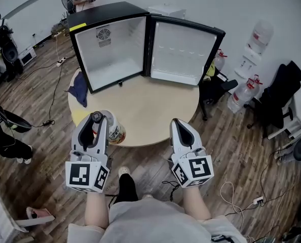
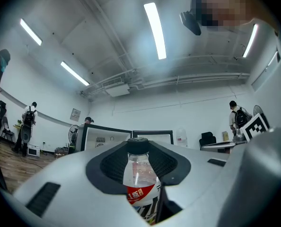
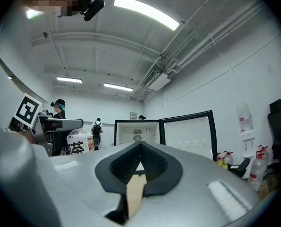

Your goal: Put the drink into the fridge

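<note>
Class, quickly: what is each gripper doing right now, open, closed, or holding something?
Left gripper: closed on the drink bottle.
Right gripper: closed, holding nothing.

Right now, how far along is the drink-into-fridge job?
Done: the mini fridge has its door open, no drink inside. In hand: the left gripper is closed on the drink bottle at the table edge. Left: carrying it in. The right gripper is shut, empty.
</note>
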`<state>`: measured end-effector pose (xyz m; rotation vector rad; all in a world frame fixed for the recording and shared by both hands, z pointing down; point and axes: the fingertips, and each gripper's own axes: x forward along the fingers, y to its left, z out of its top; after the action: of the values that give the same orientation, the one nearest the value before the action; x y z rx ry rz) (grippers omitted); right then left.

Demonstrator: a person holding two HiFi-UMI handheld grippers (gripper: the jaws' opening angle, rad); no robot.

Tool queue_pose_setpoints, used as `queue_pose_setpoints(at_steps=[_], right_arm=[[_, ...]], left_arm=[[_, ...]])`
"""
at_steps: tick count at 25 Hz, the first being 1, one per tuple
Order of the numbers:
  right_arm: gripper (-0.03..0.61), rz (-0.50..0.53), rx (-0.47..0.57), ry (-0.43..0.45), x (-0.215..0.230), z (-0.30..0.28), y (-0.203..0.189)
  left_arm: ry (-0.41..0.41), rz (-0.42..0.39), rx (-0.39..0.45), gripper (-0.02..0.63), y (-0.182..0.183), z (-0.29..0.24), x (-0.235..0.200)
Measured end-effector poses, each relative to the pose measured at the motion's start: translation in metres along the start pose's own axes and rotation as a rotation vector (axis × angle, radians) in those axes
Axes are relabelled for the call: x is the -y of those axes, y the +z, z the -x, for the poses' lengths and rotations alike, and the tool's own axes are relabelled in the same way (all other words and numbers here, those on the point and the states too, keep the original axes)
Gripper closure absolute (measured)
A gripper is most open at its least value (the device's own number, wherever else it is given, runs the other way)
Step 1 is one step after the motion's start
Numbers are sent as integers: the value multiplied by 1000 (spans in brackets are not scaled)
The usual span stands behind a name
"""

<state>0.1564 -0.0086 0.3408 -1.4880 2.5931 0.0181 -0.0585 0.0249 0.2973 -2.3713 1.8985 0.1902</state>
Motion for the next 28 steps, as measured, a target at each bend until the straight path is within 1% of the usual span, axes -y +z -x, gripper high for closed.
queue_pose_setpoints(at_steps=[6,15,21,28], right_arm=[[568,16,2,-9,3,-61,-1],[568,22,5,-30,1,-158,-6],[568,30,6,-53,-5,-208,-10],[568,32,9,-90,-10,-249,-18]], left_arm=[[-21,4,1,474,-5,-50,-35],[-55,0,-1,474,-9,-121,-101],[-89,-1,-15,474,-14,-159,-138],[-134,5,-19,474,-22,-192,-170]])
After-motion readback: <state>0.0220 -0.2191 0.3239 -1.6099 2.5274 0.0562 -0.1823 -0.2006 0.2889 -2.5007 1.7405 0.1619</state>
